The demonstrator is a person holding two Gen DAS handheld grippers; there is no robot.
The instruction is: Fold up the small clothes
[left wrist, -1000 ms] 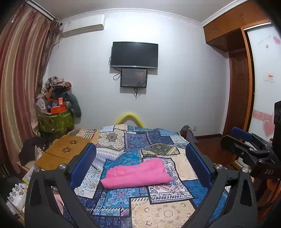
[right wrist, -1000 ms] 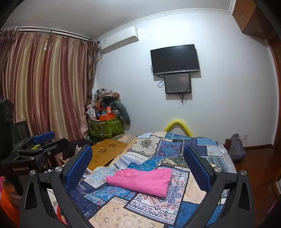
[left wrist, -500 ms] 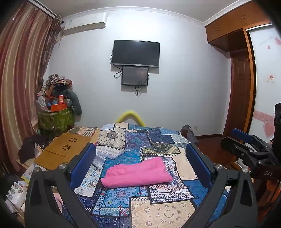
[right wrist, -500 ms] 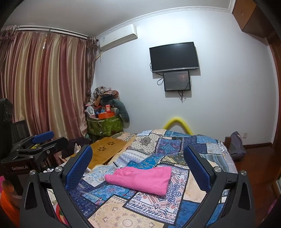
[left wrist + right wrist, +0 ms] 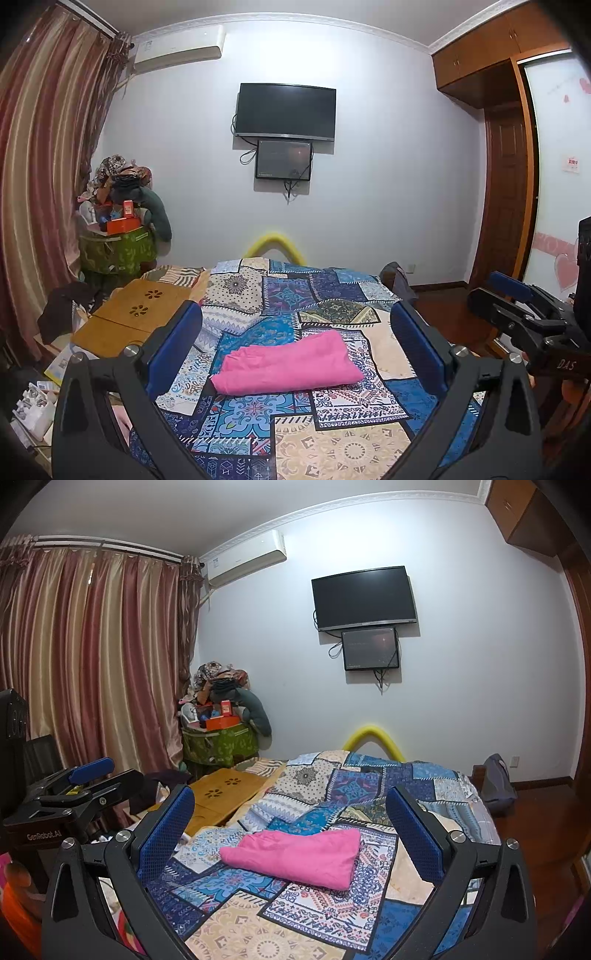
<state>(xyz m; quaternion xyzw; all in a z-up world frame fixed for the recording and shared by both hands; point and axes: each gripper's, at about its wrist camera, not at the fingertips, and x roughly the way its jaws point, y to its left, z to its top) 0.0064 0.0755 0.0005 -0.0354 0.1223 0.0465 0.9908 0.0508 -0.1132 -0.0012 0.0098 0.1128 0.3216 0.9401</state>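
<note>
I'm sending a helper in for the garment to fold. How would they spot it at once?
Find the bed with the patchwork quilt below the wall TV. Mid-quilt lies the pink garment, folded flat: the only plain, solid-coloured thing on that patterned cover.

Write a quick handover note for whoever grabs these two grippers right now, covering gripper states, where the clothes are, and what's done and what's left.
Left gripper: open, empty, held above the bed.
Right gripper: open, empty, alongside the left one.
Pink garment: lies folded into a compact rectangle in the middle of the patchwork bedspread, touched by neither gripper.
Done: this piece looks folded.
Left: no other small clothes show on the bed; a pile of clothes sits in the far corner, so possibly fetch the next item there.
</note>
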